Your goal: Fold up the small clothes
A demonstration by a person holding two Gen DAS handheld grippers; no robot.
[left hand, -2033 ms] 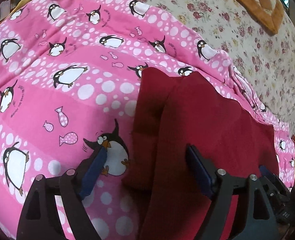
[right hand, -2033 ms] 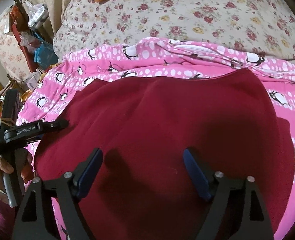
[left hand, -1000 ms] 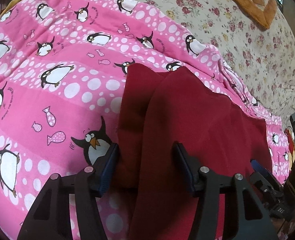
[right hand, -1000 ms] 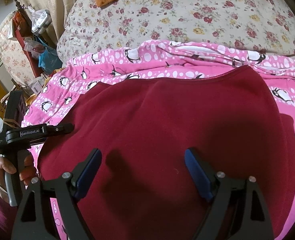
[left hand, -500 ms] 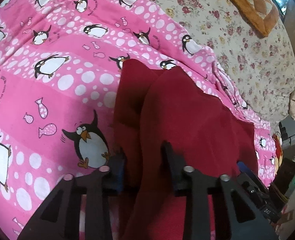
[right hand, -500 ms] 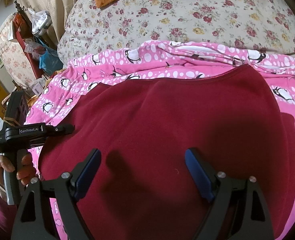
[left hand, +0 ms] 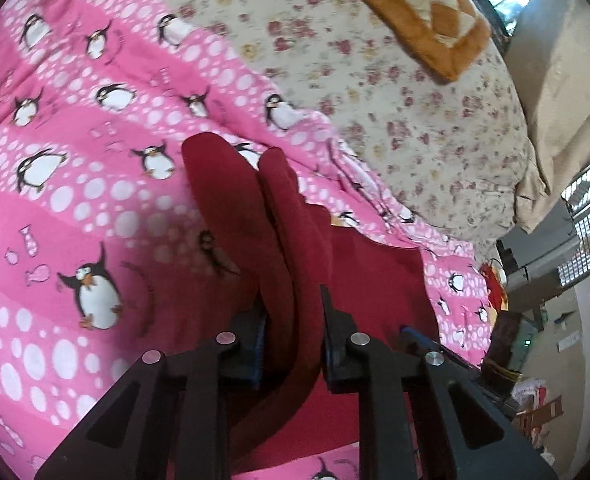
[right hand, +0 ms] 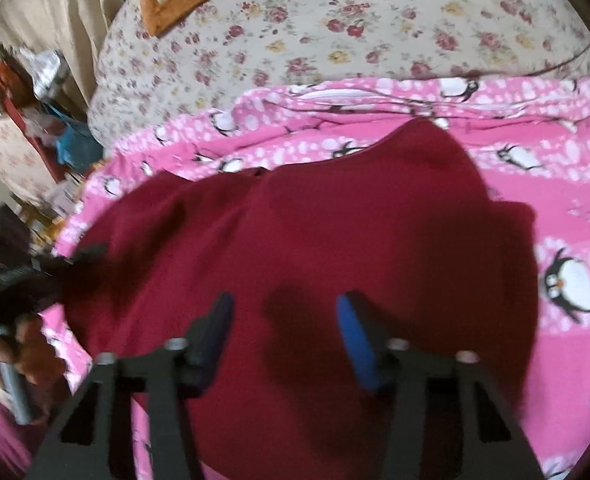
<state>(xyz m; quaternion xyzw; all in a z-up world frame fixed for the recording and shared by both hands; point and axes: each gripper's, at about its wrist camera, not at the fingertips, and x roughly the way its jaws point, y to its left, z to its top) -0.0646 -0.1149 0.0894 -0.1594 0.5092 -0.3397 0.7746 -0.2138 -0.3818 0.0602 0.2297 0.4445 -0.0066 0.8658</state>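
A dark red garment [right hand: 335, 248] lies on a pink penguin-print blanket [left hand: 75, 184]. My left gripper [left hand: 291, 340] is shut on the garment's left edge [left hand: 279, 240] and has it pinched up in a raised fold. It shows blurred at the left of the right wrist view [right hand: 27, 280], held in a hand. My right gripper [right hand: 283, 332] is open, its blue-padded fingers [right hand: 355, 344] hovering over the garment's near middle. The right gripper's tip shows in the left wrist view [left hand: 427, 344] beside the cloth.
A floral bedspread [right hand: 335, 20] lies beyond the blanket, with an orange checked cushion [left hand: 423, 8] on it. Cluttered shelves and bags [right hand: 43, 112] stand at the bed's left side. A window grille and furniture [left hand: 575, 220] are at the right.
My left gripper closed on the garment's left edge and lifted it into a fold. My right gripper's jaws narrowed somewhat and it shifted over the cloth; both views are blurred by motion.
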